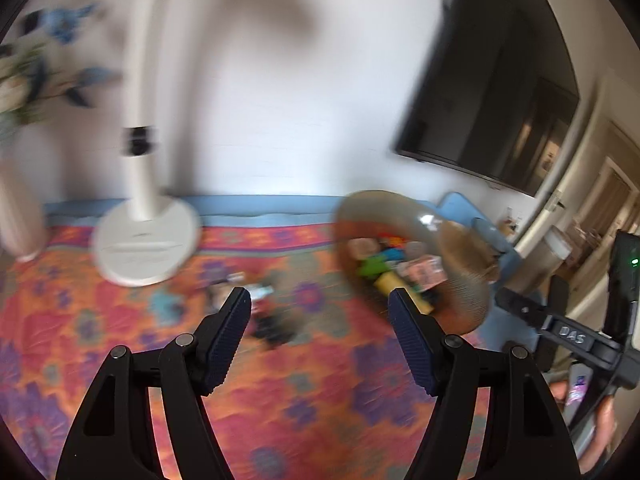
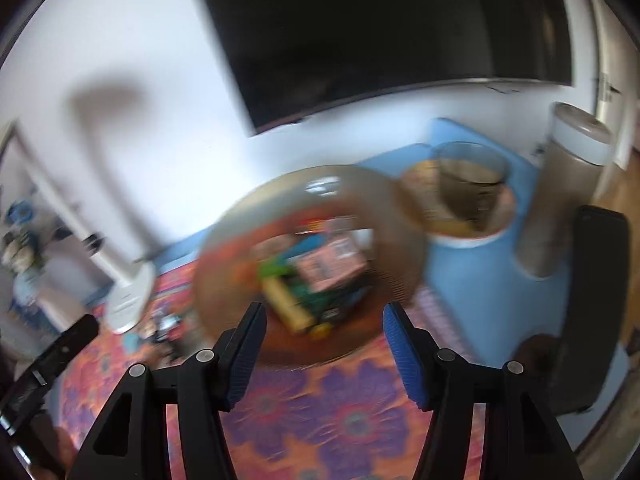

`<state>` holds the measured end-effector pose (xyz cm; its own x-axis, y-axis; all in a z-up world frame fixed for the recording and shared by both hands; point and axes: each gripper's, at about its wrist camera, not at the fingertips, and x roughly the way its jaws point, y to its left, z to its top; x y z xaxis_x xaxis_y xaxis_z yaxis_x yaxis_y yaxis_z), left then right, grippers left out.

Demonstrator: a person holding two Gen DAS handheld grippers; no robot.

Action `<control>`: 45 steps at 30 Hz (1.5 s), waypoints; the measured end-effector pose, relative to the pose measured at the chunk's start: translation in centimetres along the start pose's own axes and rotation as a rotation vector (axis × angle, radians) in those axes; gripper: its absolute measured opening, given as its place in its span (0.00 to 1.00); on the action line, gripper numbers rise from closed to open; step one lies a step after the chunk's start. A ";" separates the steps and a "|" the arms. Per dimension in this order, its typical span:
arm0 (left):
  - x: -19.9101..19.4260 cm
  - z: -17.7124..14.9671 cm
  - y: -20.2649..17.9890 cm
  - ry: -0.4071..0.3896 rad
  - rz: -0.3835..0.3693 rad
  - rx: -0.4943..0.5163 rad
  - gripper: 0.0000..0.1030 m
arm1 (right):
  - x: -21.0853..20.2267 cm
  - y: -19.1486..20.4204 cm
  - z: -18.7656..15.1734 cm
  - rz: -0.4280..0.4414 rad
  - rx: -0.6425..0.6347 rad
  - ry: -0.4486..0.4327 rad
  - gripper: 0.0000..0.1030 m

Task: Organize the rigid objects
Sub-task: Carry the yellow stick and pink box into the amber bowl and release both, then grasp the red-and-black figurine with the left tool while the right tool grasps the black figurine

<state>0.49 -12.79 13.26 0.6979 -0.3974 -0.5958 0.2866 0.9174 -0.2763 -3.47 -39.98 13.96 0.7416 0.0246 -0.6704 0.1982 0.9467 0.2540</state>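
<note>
Both views are motion-blurred. A brown translucent bowl [image 1: 452,264] [image 2: 224,248] stands on the orange and purple floral cloth [image 1: 120,344] [image 2: 344,412]. It holds several small toys and blocks: a green one [image 1: 372,266] [image 2: 274,270], a yellow one [image 2: 286,300], a pink box [image 2: 332,268]. A few small dark objects [image 1: 272,320] [image 2: 164,326] lie loose on the cloth. My left gripper [image 1: 320,304] is open and empty above the cloth, left of the bowl. My right gripper [image 2: 324,320] is open and empty just in front of the bowl.
A white fan stand [image 1: 146,240] [image 2: 130,300] sits at the back. A black TV [image 1: 492,92] [image 2: 380,32] hangs on the wall. A glass on a plate [image 2: 468,188] and a tall grey canister [image 2: 568,192] stand right. Flowers [image 1: 44,72] stand far left.
</note>
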 end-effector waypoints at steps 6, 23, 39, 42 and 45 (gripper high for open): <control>-1.8 -5.5 7.6 0.001 0.201 -0.081 0.84 | 1.9 7.0 -5.1 0.092 -0.162 0.018 0.72; 0.1 -10.4 12.0 0.055 0.335 -0.076 0.89 | 7.6 14.0 -14.0 -0.045 -0.527 0.015 0.97; -0.8 -8.8 10.9 0.131 0.187 -0.037 0.88 | 6.8 14.2 -10.7 0.105 -0.423 0.137 0.96; -0.1 -6.9 9.0 0.130 0.187 0.080 0.89 | 7.8 15.3 -8.1 0.160 -0.365 0.165 0.86; 2.2 -6.0 7.9 0.161 0.139 0.161 0.83 | 10.3 16.7 -7.3 0.192 -0.344 0.197 0.66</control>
<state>0.38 -6.58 5.25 0.6285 -0.2541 -0.7351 0.3053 0.9499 -0.0672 2.79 -21.57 6.25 0.6015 0.2397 -0.7621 -0.1812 0.9700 0.1621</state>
